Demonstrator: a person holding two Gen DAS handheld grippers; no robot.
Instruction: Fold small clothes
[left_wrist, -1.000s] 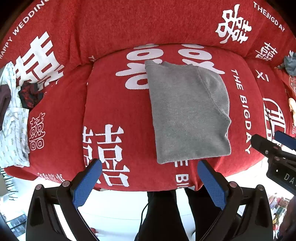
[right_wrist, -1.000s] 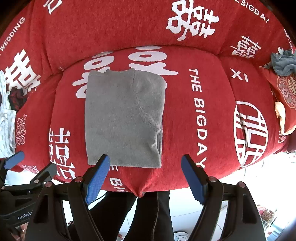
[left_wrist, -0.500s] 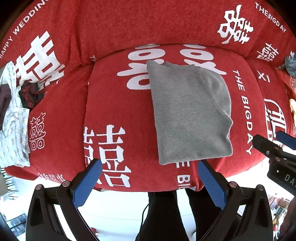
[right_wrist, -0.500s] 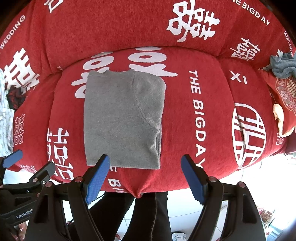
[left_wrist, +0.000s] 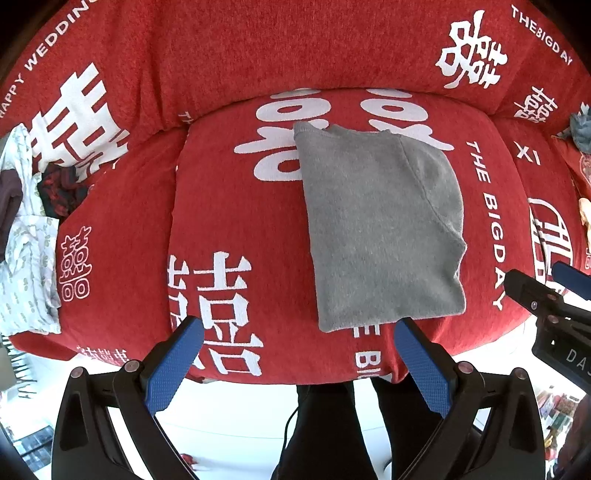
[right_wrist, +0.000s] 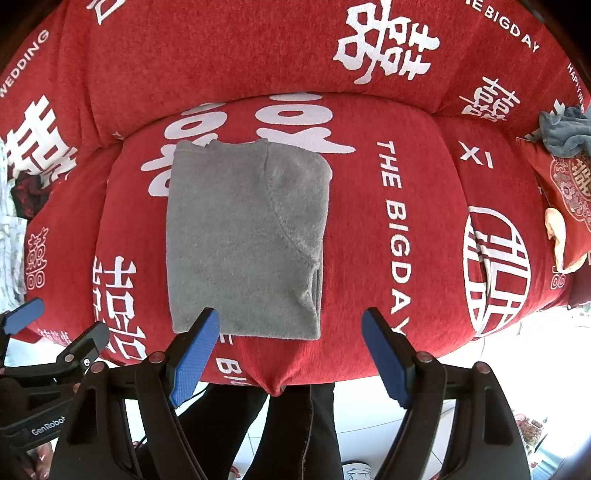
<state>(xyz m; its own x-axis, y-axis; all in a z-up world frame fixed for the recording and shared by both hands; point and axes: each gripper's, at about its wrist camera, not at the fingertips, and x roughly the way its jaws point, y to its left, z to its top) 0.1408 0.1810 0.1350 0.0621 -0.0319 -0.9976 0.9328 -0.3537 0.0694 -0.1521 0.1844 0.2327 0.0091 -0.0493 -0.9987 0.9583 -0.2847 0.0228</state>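
Note:
A grey knit garment (left_wrist: 380, 225) lies folded flat in a tall rectangle on the middle seat cushion of a red sofa (left_wrist: 229, 221); it also shows in the right wrist view (right_wrist: 243, 240). My left gripper (left_wrist: 299, 332) is open and empty, held off the sofa's front edge, near the garment's bottom left corner. My right gripper (right_wrist: 290, 325) is open and empty, just in front of the garment's bottom edge. Each gripper shows at the side of the other's view: the right gripper (left_wrist: 554, 291) and the left gripper (right_wrist: 55, 332).
A pile of small clothes (left_wrist: 26, 236), white patterned and dark red, lies on the left cushion. A grey-blue cloth (right_wrist: 565, 129) and a red embroidered pillow (right_wrist: 569, 184) sit at the right end. The person's dark trouser legs (right_wrist: 295, 424) stand below the front edge.
Both grippers have moved slightly toward the sofa, so the garment sits a little lower in both views. The garment itself has not moved.

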